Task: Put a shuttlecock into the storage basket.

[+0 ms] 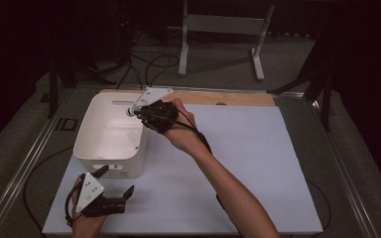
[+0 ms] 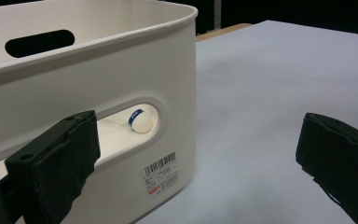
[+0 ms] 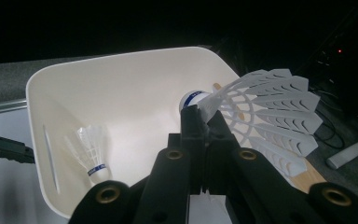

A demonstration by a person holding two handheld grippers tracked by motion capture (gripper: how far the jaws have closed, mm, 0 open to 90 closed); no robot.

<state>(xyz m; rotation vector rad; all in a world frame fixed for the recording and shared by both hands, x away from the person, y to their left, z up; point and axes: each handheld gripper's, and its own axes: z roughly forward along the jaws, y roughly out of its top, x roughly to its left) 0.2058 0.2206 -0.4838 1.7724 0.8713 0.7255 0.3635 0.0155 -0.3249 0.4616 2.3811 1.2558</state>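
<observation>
Tongs first, since they sit closest to the camera: the left gripper (image 1: pixel 110 184) rests low on the white mat (image 1: pixel 258 163), just beside the near wall of the white bin (image 1: pixel 90 130), with its jaws spread wide and nothing between them. Through the handle slot in that wall the left gripper view catches a shuttlecock (image 2: pixel 140 121) already lying on the bin floor, cork end with the blue band toward the slot.

A bit further out, the right gripper (image 3: pixel 203 112) is pressed together on a second shuttlecock (image 3: pixel 270 116), pinching the plastic skirt right near the cork, so the skirt fans off to one side while the cork pokes out over the bin opening. In the high view that hand hangs over the bin's far right corner, close to the rim.

So the step looks like dropping this one in with the other. Doing it well probably means bringing the cork more over the middle of the bin before letting go, because at the corner a light shuttlecock could clip the rim and bounce onto the mat. Lowering it some and opening the jaws gently should help, since the skirt might cling to the pads. The left gripper could steady the bin wall if it slides.

Beyond the bin there's just the wooden strip (image 1: pixel 238 98) at the mat's far edge.
</observation>
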